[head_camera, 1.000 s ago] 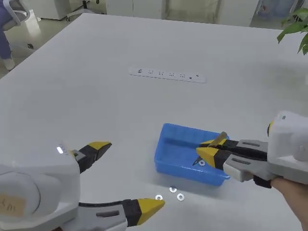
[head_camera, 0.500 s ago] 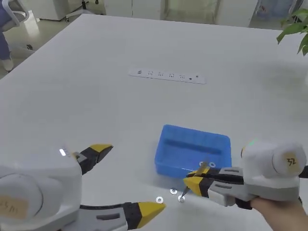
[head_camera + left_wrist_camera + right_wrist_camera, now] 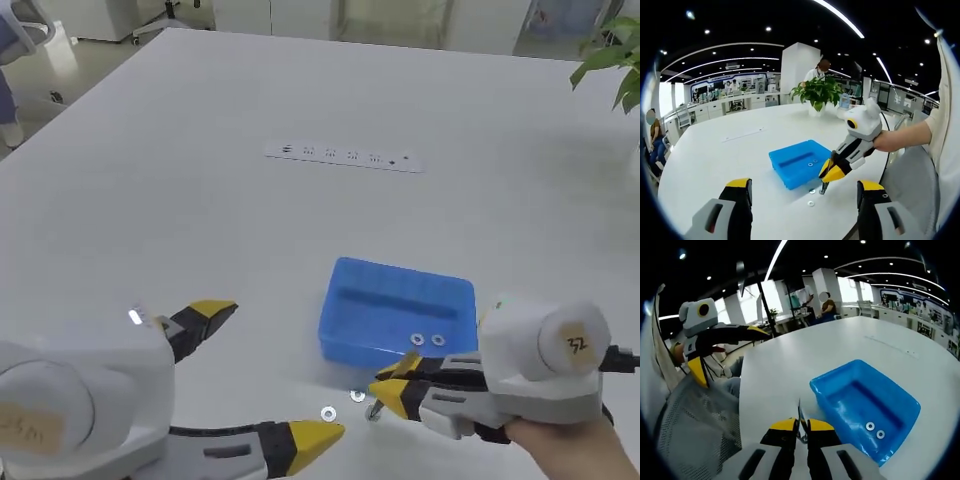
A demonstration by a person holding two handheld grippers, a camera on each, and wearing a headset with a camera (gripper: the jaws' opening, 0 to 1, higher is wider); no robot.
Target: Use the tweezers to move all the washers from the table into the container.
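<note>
The blue container point(image 3: 398, 300) sits on the white table point(image 3: 200, 200) with two washers point(image 3: 428, 341) inside. Two loose washers point(image 3: 342, 404) lie on the table just in front of it. My right gripper point(image 3: 388, 386) is shut on thin metal tweezers point(image 3: 800, 415), whose tips point(image 3: 372, 410) reach down beside those loose washers; I cannot tell whether they pinch one. In the left gripper view the right gripper point(image 3: 834, 171) hovers over the loose washers point(image 3: 811, 203) beside the container point(image 3: 797, 162). My left gripper point(image 3: 270, 375) stays open and holds nothing, to the left of the washers.
A white power strip point(image 3: 343, 157) lies across the middle of the table. A potted plant point(image 3: 819, 96) stands at the table's far end. People sit and stand at other desks in the background.
My right gripper with the tweezers has moved out of the container, toward me and left, down to the loose washers in front of it. The left gripper has stayed put.
</note>
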